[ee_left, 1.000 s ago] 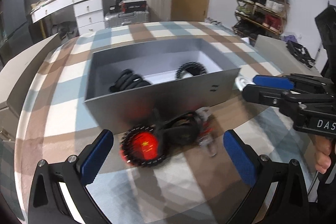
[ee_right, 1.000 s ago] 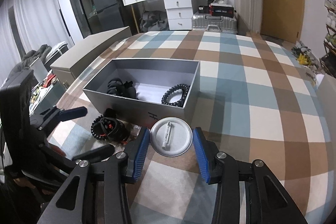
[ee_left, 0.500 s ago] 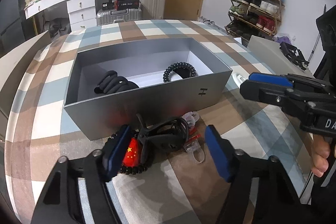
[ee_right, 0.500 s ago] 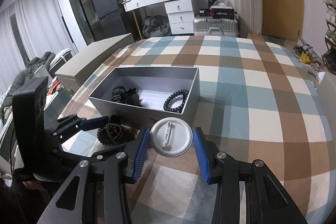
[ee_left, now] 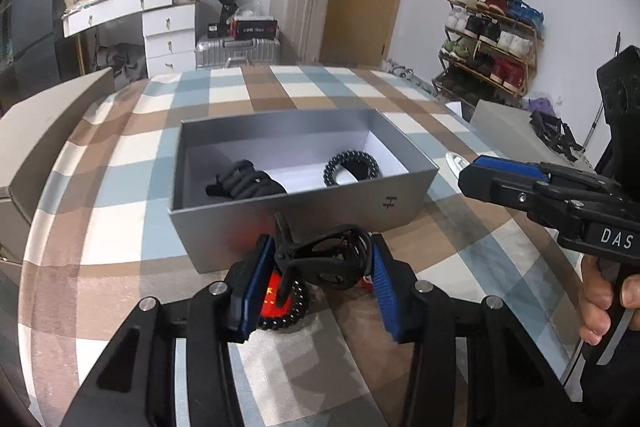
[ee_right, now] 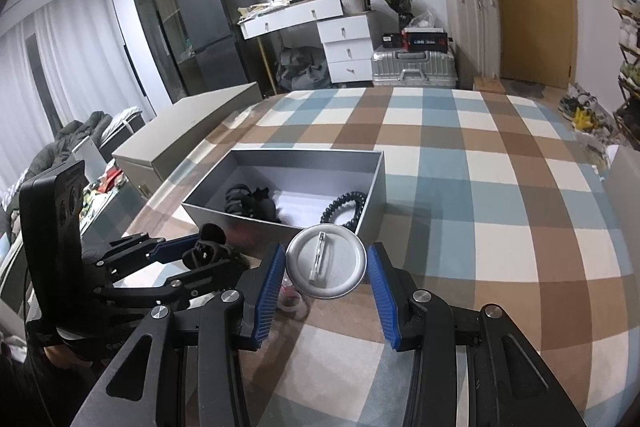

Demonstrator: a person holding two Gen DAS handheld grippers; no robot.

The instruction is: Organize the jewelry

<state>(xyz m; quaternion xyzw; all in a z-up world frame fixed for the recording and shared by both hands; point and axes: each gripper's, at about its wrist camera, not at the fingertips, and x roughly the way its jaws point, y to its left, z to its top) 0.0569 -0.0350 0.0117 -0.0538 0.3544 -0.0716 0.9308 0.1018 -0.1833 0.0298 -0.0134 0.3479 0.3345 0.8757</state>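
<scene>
left claw gathering the black clip by the box; right claw carrying the round pin badge.

the left gripper (ee_left: 320, 281) has just been closing, its blue pads now narrow against a black plastic hair clip (ee_left: 324, 259) lying over a black beaded bracelet with a red charm (ee_left: 280, 307), just in front of the open grey cardboard box (ee_left: 304, 227). next it likely must lift and carry over the wall. the right gripper (ee_right: 326, 277) clamps a round silver pin badge (ee_right: 326, 263).

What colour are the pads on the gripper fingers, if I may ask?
Blue pads, ribbed, on black fingers; clearest in the right wrist view.
</scene>
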